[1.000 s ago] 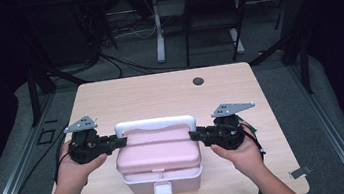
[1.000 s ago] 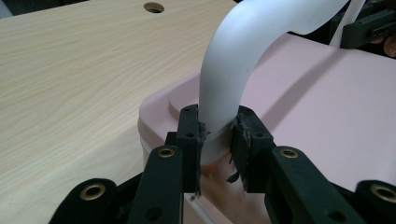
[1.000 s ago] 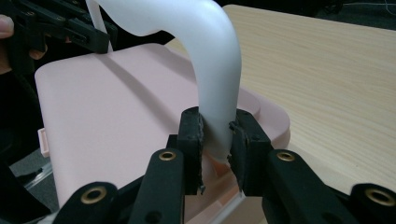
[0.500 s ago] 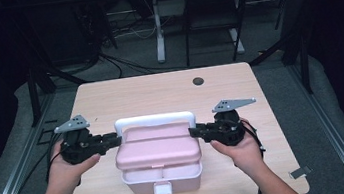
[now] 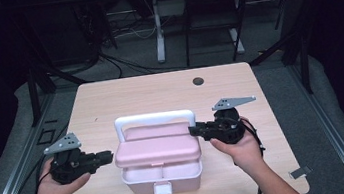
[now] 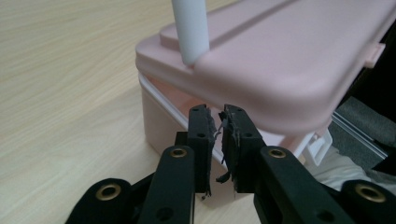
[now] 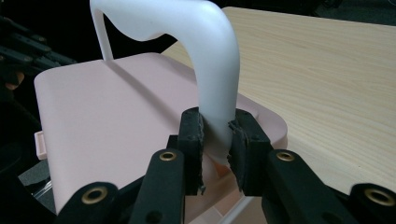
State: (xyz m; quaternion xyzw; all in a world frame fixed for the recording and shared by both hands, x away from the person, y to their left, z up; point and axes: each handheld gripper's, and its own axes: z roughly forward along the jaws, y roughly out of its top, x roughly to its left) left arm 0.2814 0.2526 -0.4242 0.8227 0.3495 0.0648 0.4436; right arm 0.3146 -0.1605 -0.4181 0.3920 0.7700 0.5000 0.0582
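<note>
Backing off from the pink box [image 5: 160, 160], the left claw [image 5: 109, 157] had just been closing on nothing, nearly clenched just beside the lid's end. Opposite it, the right claw [image 7: 216, 135] gripped the white handle [image 7: 212, 79], lid tilted ajar, likely opening.

Pink box [image 5: 160, 154] sits near the front edge of the tabletop [image 5: 159, 91], lid raised, white handle [image 5: 154, 119] upright. Left claw [image 5: 109, 157] just beside the lid's left end, right claw [image 5: 194, 131] at the handle's right post. Back half lies open, bar a small dark disc [image 5: 198, 81] far right. Bare strips flank both hands.
</note>
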